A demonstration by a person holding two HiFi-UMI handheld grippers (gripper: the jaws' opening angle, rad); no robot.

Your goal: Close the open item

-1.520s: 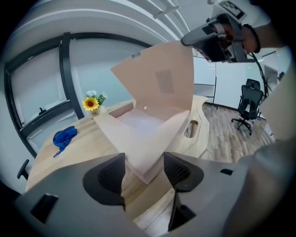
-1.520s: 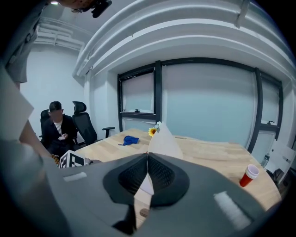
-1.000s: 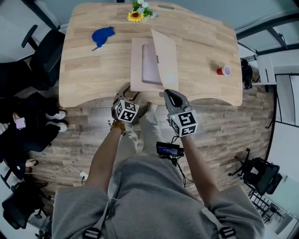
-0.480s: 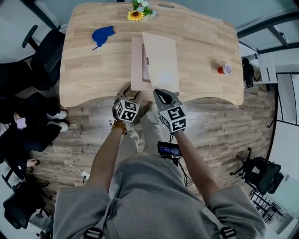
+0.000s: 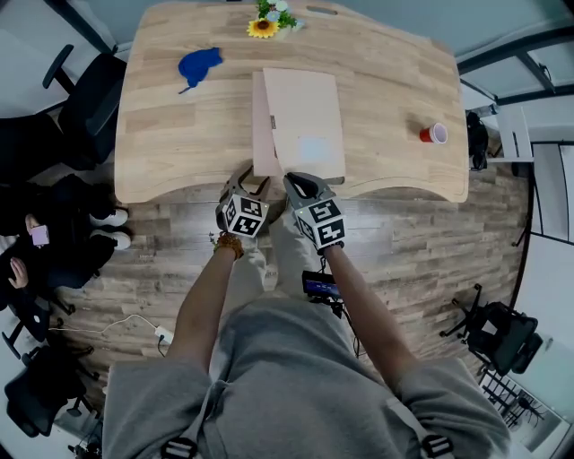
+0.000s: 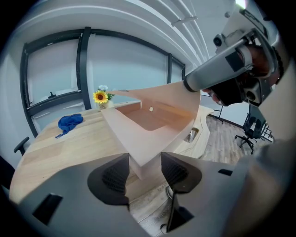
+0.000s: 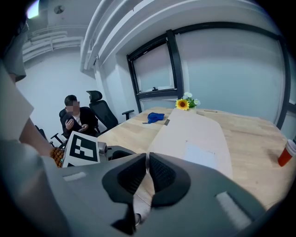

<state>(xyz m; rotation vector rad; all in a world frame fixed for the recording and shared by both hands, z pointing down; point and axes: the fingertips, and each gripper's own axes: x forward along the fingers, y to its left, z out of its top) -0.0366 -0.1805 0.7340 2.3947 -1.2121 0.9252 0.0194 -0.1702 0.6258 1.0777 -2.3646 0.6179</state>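
where the box (image 5: pixel 259 125) stood: at the front middle of the table (image 5: pixel 179 143), its near corner close to the table's edge.
lid (image 5: pixel 305 116): low over the base, covering all but a strip on the left. it was not seated; the left gripper view showed a wedge of gap under it.
done: most of the closing, judging by how low the lid lay.
left to do: likely the last bit of lowering, seating the lid flush, then letting go.
inside the box: pink floor and walls showed through the gap, with nothing lying in it as far as could be seen. a small round spot on the far wall was too small to tell.
right gripper (image 7: pixel 147 159): pinched on the lid's near edge, the thin board between its pads. its jaws had just eased open a touch, yet the pads looked to be on the board.
left gripper (image 6: pixel 144 166): jaws apart with the box's near corner between them. they had just been closing a little, and no squeeze was evident.
cup (image 5: pixel 432 134): red, well apart to the right; its contents could not be told.
rest of table: a blue cloth (image 5: pixel 197 67) at the far left and flowers (image 5: pixel 265 27) at the far edge.
room: a person (image 7: pixel 74 118) sat in a chair off the table's left side.
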